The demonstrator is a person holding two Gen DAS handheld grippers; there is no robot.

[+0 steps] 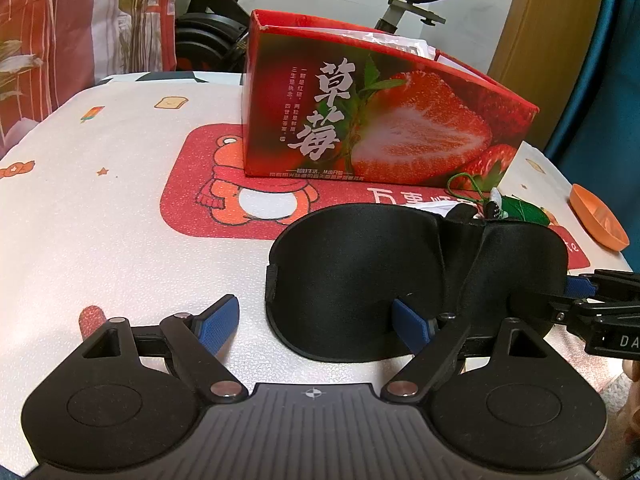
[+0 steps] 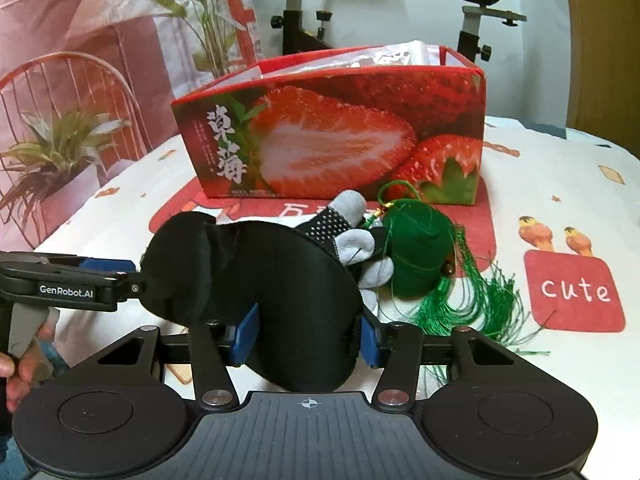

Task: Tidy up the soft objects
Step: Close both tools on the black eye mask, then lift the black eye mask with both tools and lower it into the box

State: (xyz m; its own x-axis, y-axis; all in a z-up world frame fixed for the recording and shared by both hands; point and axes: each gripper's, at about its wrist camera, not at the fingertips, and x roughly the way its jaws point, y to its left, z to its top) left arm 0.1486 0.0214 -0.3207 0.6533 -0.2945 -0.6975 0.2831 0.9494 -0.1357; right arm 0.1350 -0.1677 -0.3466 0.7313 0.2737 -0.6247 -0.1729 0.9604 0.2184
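Right tool (image 2: 308, 334): blue pads pressed on either side of one lobe of black eye mask (image 2: 256, 280), fabric bunched btwn them; grip looks set. Left tool (image 1: 316, 320): jaws wide, nothing pinched; one pad on bare cloth, other pad tucked under mask's near edge, so mask overlaps it w/o being clamped. Mask itself: still on counter (image 1: 120, 200), just in front of both tools, partly propped up. Just beyond mask, on right-hand side: grey-and-black glove (image 2: 356, 236), partly hidden under mask's edge, and green tasselled pouch (image 2: 424, 256) touching glove, tassels spread over red mat (image 1: 184, 200). Behind these, near but apart: open strawberry-printed box (image 2: 340, 140) standing on mat, w/ pale plastic-wrapped contents showing above rim; exact items inside not readable. Orange dish (image 1: 596, 216) at counter's far right edge, well apart. Background: exercise bike (image 1: 224, 20), plant-print curtain. Progress, as judged: early to mid. Box prob. the target bin, something already in it; mask gripped but not yet lifted; glove and pouch untouched on counter. Left to do: lift mask clear, carry to box, drop; then glove, then pouch. Risk noted: tassel threads or glove snagging on mask at lift-off.
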